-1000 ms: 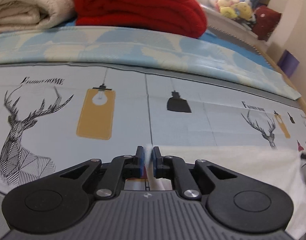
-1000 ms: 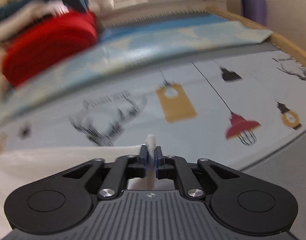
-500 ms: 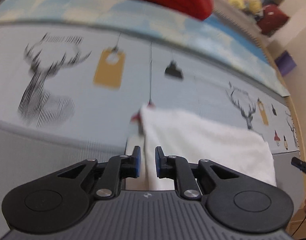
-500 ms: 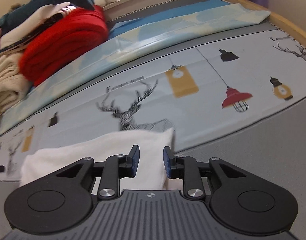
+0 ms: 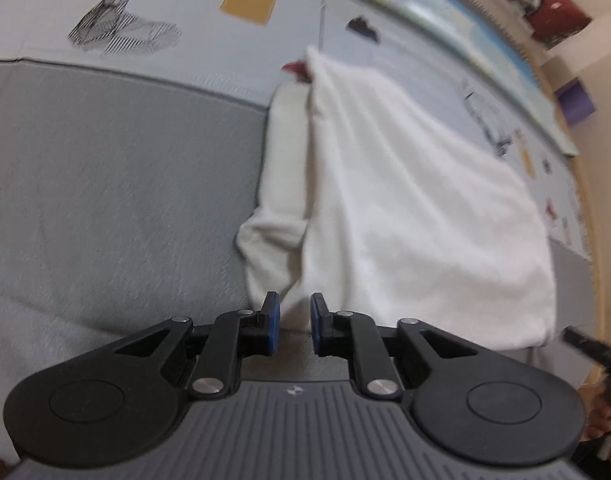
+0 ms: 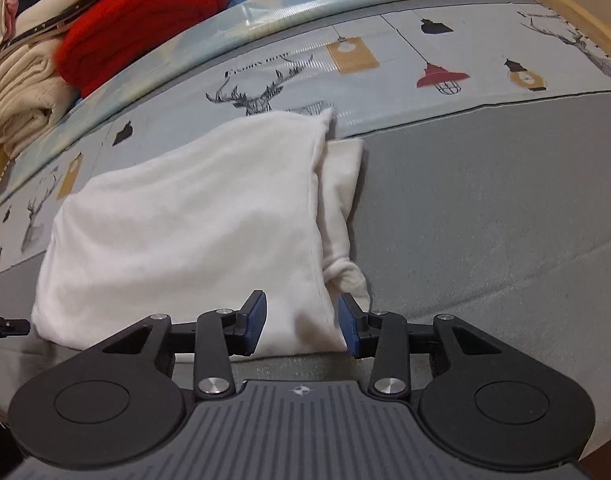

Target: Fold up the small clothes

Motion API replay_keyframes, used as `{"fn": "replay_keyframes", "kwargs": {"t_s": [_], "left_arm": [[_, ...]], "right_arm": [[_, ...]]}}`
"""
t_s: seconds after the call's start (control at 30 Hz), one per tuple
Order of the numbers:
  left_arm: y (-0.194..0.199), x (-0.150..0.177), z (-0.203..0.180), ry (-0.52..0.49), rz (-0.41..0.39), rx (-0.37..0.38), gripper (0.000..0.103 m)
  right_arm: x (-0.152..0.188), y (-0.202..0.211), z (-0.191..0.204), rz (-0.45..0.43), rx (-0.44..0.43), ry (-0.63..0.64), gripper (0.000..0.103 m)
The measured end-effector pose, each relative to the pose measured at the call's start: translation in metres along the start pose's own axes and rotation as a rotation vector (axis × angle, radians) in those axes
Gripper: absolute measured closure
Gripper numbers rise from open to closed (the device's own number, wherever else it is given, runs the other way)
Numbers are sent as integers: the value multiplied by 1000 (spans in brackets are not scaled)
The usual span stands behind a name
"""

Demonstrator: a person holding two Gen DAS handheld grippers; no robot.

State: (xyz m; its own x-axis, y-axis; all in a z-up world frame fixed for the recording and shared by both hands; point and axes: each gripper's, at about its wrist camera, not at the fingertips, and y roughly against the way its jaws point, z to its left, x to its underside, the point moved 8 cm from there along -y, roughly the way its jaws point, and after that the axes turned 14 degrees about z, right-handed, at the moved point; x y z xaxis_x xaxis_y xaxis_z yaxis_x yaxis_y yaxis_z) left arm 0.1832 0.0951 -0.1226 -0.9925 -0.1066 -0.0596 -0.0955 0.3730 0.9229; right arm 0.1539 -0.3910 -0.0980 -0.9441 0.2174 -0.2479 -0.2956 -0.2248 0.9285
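A white garment (image 5: 405, 216) lies folded over on the grey bedspread, with one sleeve (image 5: 279, 184) sticking out along its left side. My left gripper (image 5: 292, 326) hangs over the garment's near left corner; its jaws are opening and the pads do not press the cloth. In the right wrist view the same white garment (image 6: 185, 216) lies flat with a folded sleeve (image 6: 341, 200) at its right edge. My right gripper (image 6: 301, 326) is over the near right corner, jaws opening, cloth below the gap but not pinched.
A printed sheet (image 6: 385, 80) with deer and lamps lies beyond the garment. A red blanket (image 6: 145, 12) and cream folded blankets (image 6: 21, 96) are stacked at the back. Plain grey bedspread (image 6: 485, 220) extends to the right. The other gripper's tip (image 5: 585, 346) shows at the right edge.
Both grippers held a pinched white edge, carried it toward the near side, then let go. The garment now lies folded over, and both pairs of jaws have opened.
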Motion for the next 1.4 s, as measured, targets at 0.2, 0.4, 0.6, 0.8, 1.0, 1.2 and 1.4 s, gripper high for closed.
{"fn": "replay_keyframes", "kwargs": {"t_s": [0.2,0.4,0.6,0.8,1.0,1.2,1.4], "left_arm": [[-4,-7,7,21,-21,19,76],[-13,-11,-3,-24,-16,29,76],[-16,-6,-12,-112,-27,0,101],[22,1,-8,-117,-132,59,102],[-17,20,17,-56,47,-69,103],[18,12,6,-136,-122,-146,102],[14,9,-39,-276,-182,-37,102]], "right_arm": [[7,-14,-12,-54,-57,-16,61],[8,-28,-8,-47,-66,13,61],[8,-30,-10,-51,-22,27,87],[5,2,-10,-193,-98,-18,99],[18,-25,-38,-62,-13,-146,99],[19,-13,-40,-115,51,-163,98],[16,8,-37,-230,2,-147,93]]}}
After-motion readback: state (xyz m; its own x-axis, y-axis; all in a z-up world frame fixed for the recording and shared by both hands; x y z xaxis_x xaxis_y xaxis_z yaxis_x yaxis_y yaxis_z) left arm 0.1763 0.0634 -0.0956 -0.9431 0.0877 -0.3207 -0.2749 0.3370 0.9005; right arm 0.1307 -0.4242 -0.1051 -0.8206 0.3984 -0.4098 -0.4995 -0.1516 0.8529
